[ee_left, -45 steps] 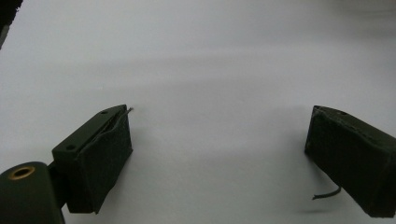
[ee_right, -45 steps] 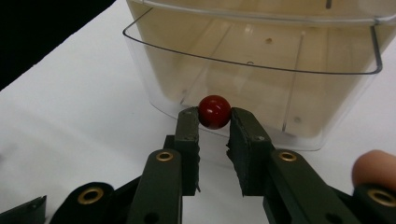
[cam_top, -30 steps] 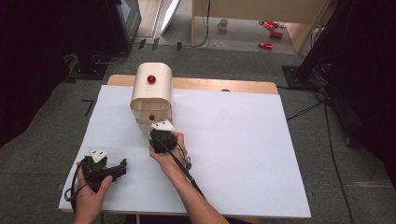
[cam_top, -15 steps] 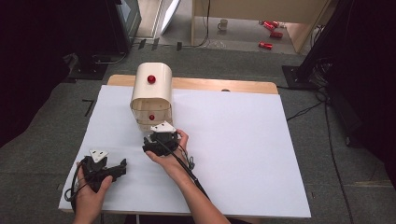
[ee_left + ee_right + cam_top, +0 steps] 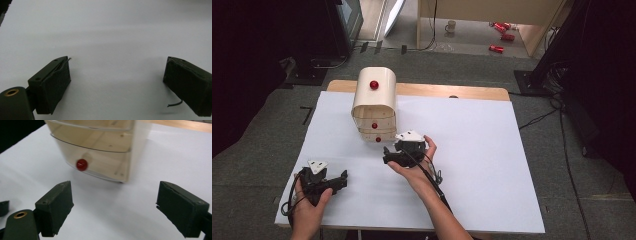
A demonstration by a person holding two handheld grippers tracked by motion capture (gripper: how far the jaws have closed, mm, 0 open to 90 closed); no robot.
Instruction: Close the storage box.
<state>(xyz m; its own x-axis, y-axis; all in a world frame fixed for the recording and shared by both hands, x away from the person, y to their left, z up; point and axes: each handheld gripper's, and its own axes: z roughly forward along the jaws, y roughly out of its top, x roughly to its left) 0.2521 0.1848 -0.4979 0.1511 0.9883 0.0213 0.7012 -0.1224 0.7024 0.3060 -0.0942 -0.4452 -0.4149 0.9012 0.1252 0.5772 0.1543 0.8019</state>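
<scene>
A small wooden drawer cabinet [image 5: 374,107] with red knobs stands on the white-covered table [image 5: 472,150], left of centre. In the right gripper view its bottom drawer [image 5: 100,162] and red knob [image 5: 82,164] lie just ahead. My right gripper [image 5: 388,155] hovers in front of that drawer, a little right of the knob and apart from it. Its jaws have just been opening, and this gripper [image 5: 115,195] now stands open with nothing between the pads. My left gripper [image 5: 343,181] rests near the front left corner, and in its own view it [image 5: 117,67] is open over bare white table.
The table's bare wooden back edge [image 5: 447,91] runs behind the cabinet. A cable [image 5: 432,180] trails from the right gripper along the forearm. On the floor beyond are a mug [image 5: 451,25], red cans [image 5: 501,35] and dark equipment at both sides.
My right gripper has drawn back from the cabinet's bottom drawer knob, to the right, and its jaws have gone from shut to wide open. The left hand has stayed still.
</scene>
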